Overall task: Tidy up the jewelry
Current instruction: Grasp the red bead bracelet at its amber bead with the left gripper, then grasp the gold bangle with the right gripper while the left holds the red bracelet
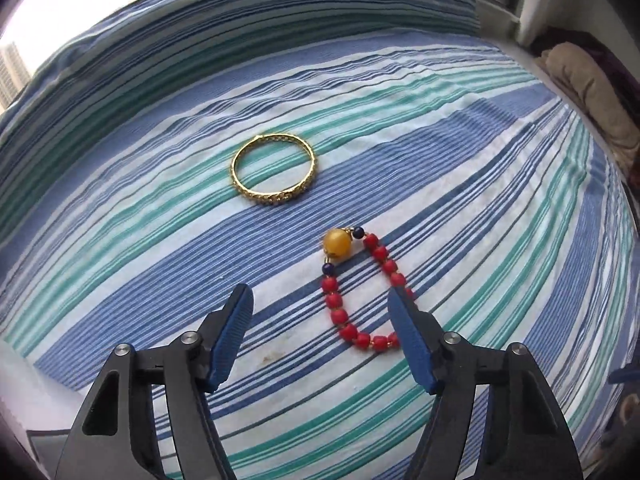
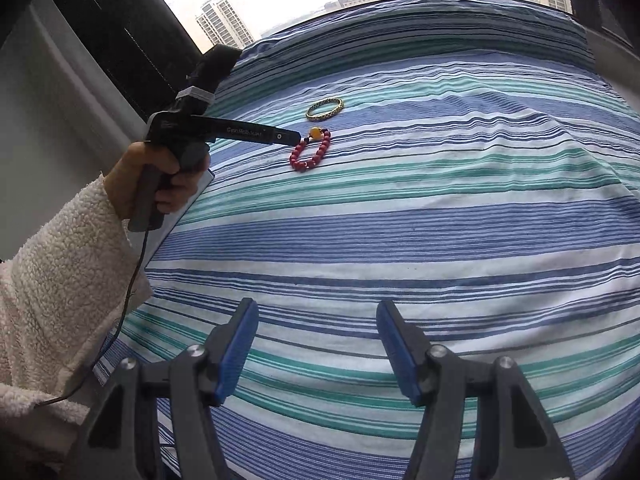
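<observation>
Left gripper (image 1: 320, 300) nearest, jaws apart — red bead bracelet (image 1: 360, 292) just ahead on the striped bed (image 1: 500, 200), its right side at the right fingertip. Gold bangle (image 1: 274, 170) farther beyond. Right gripper (image 2: 316, 312) well back — jaws apart, empty.

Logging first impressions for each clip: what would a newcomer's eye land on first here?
Against the striped bedsheet, the red bead bracelet with its amber bead stands out, lying partly between the fingers of the open left tool. Just beyond it lies the gold bangle, apart from the beads. The right tool hangs open, far from both.
</observation>
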